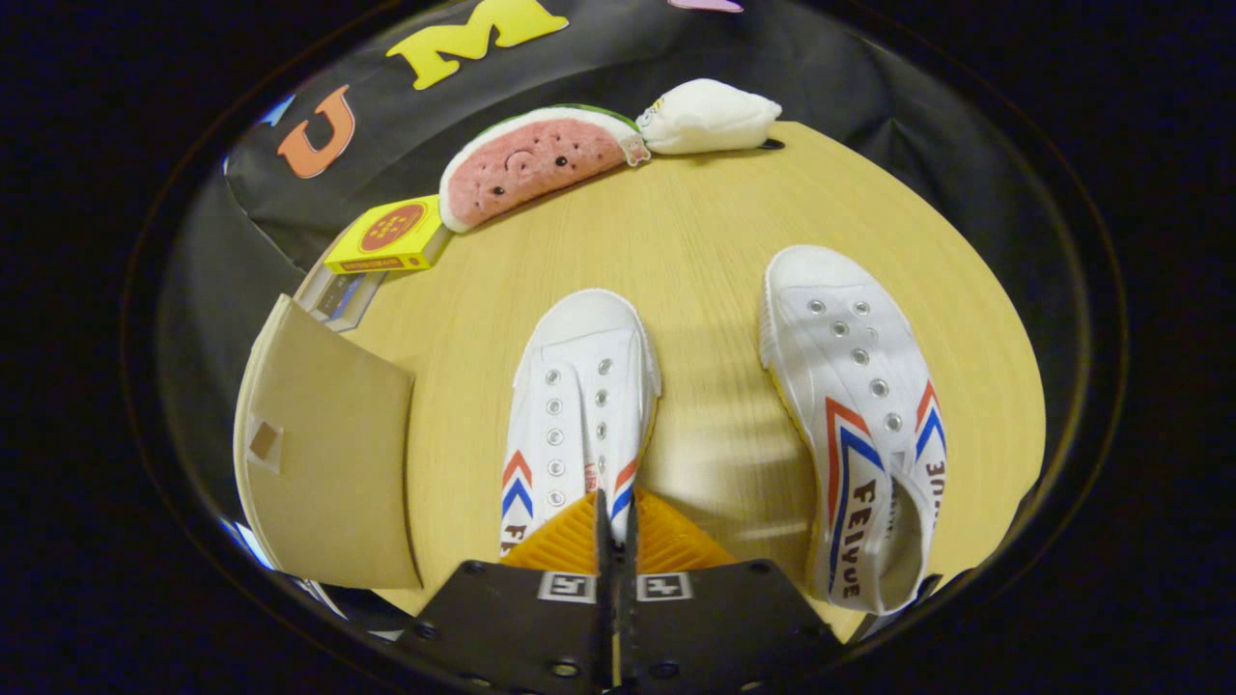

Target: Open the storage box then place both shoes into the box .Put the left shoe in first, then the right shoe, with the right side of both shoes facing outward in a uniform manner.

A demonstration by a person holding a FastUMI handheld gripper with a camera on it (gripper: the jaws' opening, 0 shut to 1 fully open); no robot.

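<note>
Round wooden table (pixel 715 241) carries the brown storage box (pixel 328 444) off beside the fingers, two white shoes side by side, one (pixel 855 415) standing apart, the other (pixel 579 405) with its heel pinched in the gripper (pixel 615 516), jaws almost together.

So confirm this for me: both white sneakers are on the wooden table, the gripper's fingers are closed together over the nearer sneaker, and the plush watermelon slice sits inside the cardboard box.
One thing is wrong: the plush watermelon slice is not inside the cardboard box; it lies on the wooden table at its far edge, beyond the yellow carton. The gripper view shows it. The rest holds: both white sneakers are on the table, and the gripper has its fingers closed together over the nearer one.
</note>
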